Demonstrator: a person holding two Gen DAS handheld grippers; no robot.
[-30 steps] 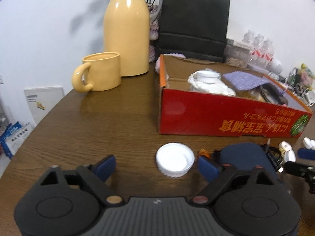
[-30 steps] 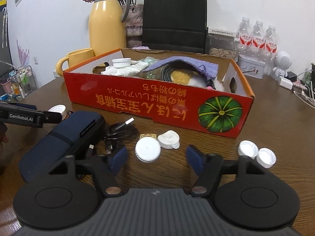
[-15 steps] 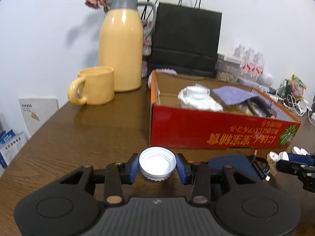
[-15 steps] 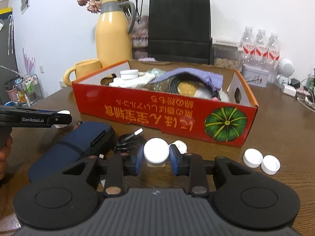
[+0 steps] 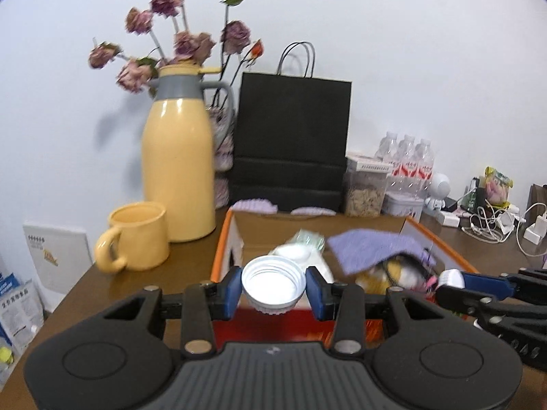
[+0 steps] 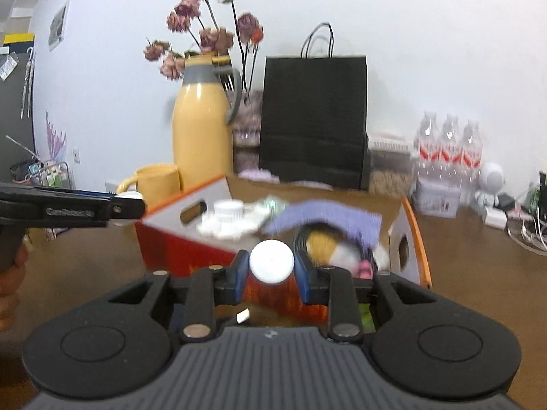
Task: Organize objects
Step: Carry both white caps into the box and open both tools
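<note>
My left gripper (image 5: 273,290) is shut on a white ridged lid (image 5: 273,285), open side up, held above the near left edge of the red cardboard box (image 5: 222,249). My right gripper (image 6: 271,268) is shut on a white cap (image 6: 271,261), held above the front wall of the same box (image 6: 164,239). The box holds a white jar (image 6: 228,210), a purple cloth (image 6: 324,220) and a black cable. The right gripper shows at the right of the left wrist view (image 5: 451,278). The left gripper shows at the left of the right wrist view (image 6: 128,201).
A yellow flask (image 5: 177,171) and a yellow mug (image 5: 136,237) stand left of the box. A black paper bag (image 5: 290,140), dried flowers, water bottles (image 6: 451,150), a food jar and chargers line the back of the wooden table (image 6: 478,256).
Both grippers have closed on white caps that lay on the table and lifted them up to the height of the box top. The views now look over the box.
</note>
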